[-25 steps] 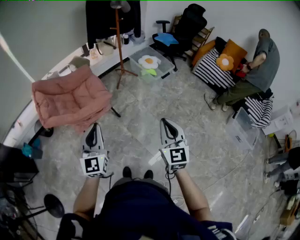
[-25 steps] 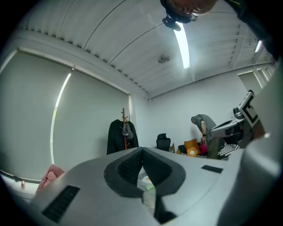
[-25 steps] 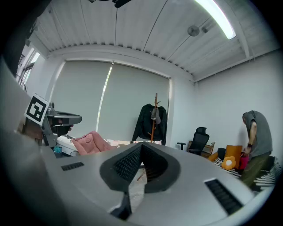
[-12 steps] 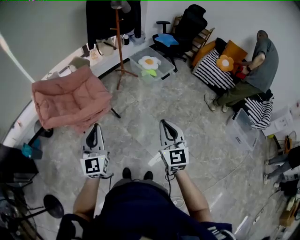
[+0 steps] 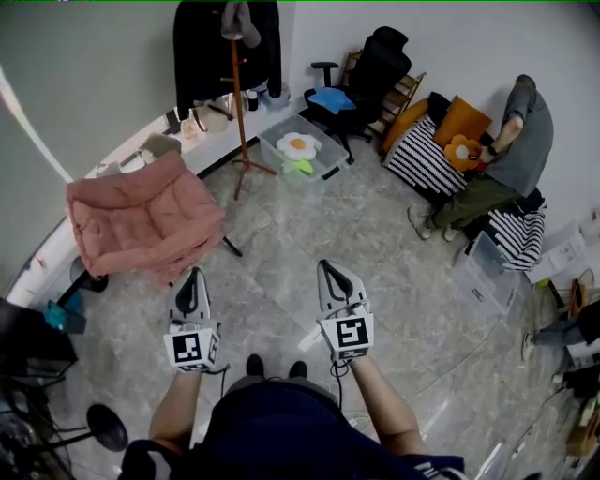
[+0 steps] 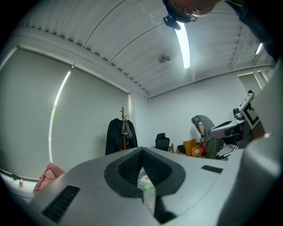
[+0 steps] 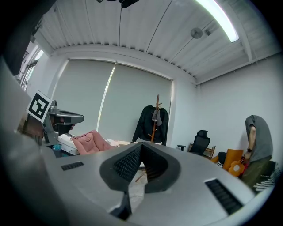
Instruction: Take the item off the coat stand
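Pale floor (image 5: 309,216) runs to the coat stand (image 5: 237,112) carrying a black coat (image 5: 202,47); left tool (image 5: 192,275) and right tool (image 5: 329,266) both closed, empty.

Coat stand (image 5: 239,103): at the far wall, well ahead of both grippers.
Jacket (image 5: 202,47), cap (image 5: 242,21): hanging on the coat stand.
Padded chair (image 5: 141,216): left of the stand and nearer, ahead of the left gripper (image 5: 192,277).
Storage bin (image 5: 302,145): on the floor, just right of the stand's base.
Office chair (image 5: 370,66): behind the bin.
Seated person (image 5: 511,150): far right, beside cushions (image 5: 422,155).
Right gripper (image 5: 330,270): level with the left gripper, apart from it.
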Tool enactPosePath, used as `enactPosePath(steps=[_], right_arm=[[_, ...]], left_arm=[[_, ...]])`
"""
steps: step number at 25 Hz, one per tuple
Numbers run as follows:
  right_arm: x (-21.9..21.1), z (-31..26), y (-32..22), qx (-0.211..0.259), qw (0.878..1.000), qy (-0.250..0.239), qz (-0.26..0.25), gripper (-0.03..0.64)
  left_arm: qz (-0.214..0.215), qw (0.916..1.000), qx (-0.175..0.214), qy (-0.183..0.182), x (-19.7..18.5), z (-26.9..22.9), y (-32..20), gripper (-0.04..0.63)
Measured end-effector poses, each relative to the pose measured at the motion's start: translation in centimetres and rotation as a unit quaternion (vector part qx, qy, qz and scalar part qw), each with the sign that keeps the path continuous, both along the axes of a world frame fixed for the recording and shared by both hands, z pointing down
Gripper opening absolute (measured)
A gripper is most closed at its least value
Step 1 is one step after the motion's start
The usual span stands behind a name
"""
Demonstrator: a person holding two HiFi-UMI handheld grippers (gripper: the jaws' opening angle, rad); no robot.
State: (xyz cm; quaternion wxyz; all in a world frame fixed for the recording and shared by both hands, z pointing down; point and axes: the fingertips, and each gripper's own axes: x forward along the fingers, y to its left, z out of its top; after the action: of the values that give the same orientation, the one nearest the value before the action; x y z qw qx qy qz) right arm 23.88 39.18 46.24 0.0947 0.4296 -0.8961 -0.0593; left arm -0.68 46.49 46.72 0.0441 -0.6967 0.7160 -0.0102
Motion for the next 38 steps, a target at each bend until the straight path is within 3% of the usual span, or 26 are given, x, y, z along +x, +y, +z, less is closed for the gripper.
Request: enactPosePath(steps=[6,10,19,29,38], right_arm=[[-0.2,0.2,-0.4,-0.001,1.000,0.005,-0.014,0.032],[-0.6,0.0,-0.5,-0.004,0.999,0.010,-0.032,0.191],[-1.5,-0.5,-0.5,-0.005,0.997,-0.001,-0.074,0.353],[-2.4,-0.7,-0.5,-0.001,0.997,0.002,-0.083,0.362],[-6.9,-2.0,-2.8,0.011,0.997,-0.006,-0.072,0.362]], left_arm=[[-0.001,1.0000,0.003,-0.002,-0.1,-0.3,-0.2,0.021],[0.000,1.0000,0.004,-0.005,-0.1,-0.3,-0.3,0.022],[-0.003,1.0000,-0.001,-0.006,0.1,-0.2,-0.4,0.023],[0.001,0.9999,0.001,-0.012,-0.4,0.2,-0.4,0.021],[0.037,0.9993,-0.005,0.000,-3.3,0.1,-1.1,0.021]])
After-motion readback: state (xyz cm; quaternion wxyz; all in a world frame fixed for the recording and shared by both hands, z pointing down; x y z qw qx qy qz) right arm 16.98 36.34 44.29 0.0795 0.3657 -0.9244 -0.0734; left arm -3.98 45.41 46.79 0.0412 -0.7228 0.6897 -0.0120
